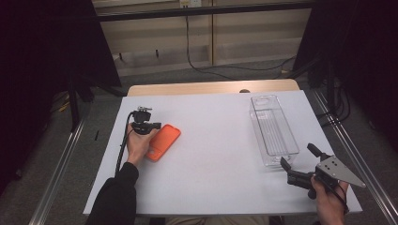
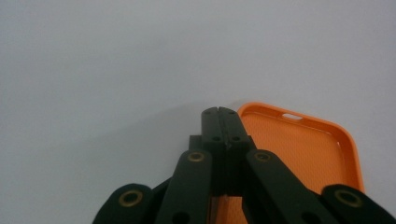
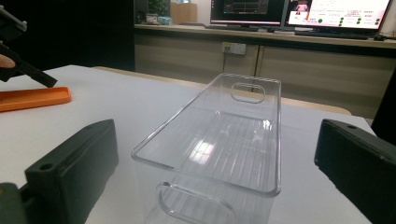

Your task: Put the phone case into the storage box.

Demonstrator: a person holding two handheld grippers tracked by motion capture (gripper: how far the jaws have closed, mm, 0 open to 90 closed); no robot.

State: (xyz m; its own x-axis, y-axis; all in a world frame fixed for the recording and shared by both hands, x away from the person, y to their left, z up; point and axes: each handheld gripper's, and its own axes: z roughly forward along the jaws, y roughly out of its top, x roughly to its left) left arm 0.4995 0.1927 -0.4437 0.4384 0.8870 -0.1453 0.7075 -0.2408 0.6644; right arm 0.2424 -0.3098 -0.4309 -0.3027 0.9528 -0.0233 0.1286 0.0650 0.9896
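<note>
An orange phone case (image 1: 162, 142) lies hollow side up on the white table, left of centre. My left gripper (image 1: 155, 126) is shut and empty, its tips (image 2: 218, 112) low over the table at the case's (image 2: 303, 149) corner edge. A clear plastic bin (image 1: 273, 130) stands lengthwise at the right. Just in front of its near end, my right gripper (image 1: 299, 157) is held open, its jaws wider than the bin (image 3: 224, 140). The right gripper view also has the case (image 3: 32, 98) and the left gripper (image 3: 46, 80) at far left.
The white sheet (image 1: 216, 154) covers most of the table, with a wooden strip (image 1: 211, 87) bare at the far edge. Cables trail on the floor behind. Monitors (image 3: 299, 11) stand on a counter beyond the table.
</note>
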